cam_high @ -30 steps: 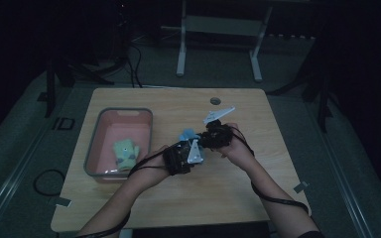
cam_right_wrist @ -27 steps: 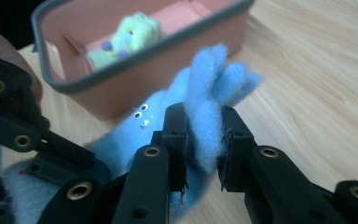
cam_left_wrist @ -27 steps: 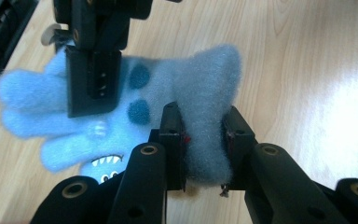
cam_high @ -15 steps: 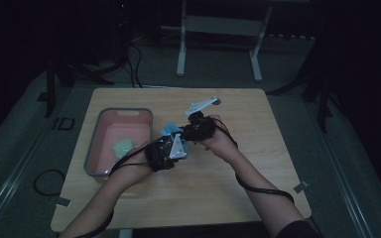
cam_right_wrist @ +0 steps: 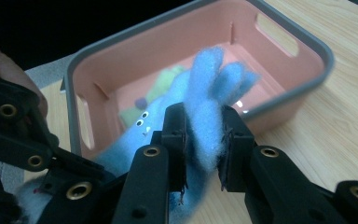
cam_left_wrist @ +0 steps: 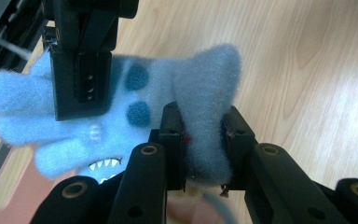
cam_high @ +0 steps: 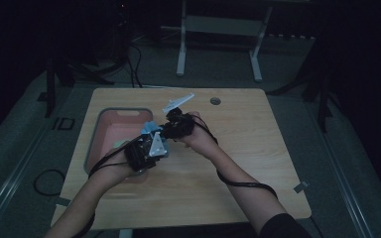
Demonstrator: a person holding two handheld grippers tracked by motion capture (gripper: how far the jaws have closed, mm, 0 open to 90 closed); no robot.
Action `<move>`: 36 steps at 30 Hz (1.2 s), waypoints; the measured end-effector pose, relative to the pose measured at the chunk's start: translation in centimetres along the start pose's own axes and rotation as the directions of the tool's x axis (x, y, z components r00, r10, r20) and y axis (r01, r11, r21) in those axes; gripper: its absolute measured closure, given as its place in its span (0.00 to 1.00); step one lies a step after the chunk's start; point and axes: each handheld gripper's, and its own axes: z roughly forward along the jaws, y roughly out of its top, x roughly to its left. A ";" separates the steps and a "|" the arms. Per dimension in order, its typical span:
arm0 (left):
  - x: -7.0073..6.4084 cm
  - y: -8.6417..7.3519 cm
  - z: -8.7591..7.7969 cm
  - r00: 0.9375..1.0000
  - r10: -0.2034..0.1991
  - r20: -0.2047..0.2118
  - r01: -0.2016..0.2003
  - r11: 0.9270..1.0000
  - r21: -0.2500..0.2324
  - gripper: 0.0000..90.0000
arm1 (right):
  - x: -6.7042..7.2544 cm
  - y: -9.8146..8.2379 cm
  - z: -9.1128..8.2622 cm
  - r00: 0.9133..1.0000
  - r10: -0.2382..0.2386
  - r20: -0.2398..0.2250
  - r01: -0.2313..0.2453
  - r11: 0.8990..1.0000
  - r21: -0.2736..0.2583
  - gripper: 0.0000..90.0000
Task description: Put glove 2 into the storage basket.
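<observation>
Two grippers pinching one fuzzy blue felt monster toy [cam_high: 151,130], stretched between them: left gripper [cam_high: 146,148] clamped on one end, right gripper [cam_high: 176,124] on the other. Hanging just beside pink plastic bin [cam_high: 95,144], left end nearer.

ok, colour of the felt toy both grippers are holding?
Light blue felt toy with darker blue spots; the left gripper view shows it best.

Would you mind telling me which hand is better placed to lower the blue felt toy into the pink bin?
The left, probably. Its tool grips the blue felt toy right at the pink bin's grey rim; the right tool, also clamped on it, sits farther over the table.
</observation>
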 end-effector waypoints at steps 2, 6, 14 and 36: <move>0.4 -1.2 -0.6 1.000 -0.015 -0.010 0.015 1.000 0.015 0.84 | 0.4 0.6 0.8 1.000 -0.009 -0.006 0.009 1.000 0.004 0.84; 0.7 -2.4 -0.9 0.999 -0.030 -0.011 0.030 0.999 0.029 0.84 | 1.1 1.6 2.6 0.999 -0.026 -0.028 0.026 1.000 0.010 0.84; 1.2 -5.7 -1.7 0.998 -0.060 -0.015 0.061 0.995 0.077 0.84 | 2.1 2.5 6.2 0.997 -0.031 -0.067 0.033 0.999 0.027 0.84; 3.4 -9.7 1.8 0.991 -0.128 0.027 0.123 0.984 0.129 0.83 | 0.4 2.2 12.0 0.999 0.019 -0.035 -0.015 0.993 0.115 0.83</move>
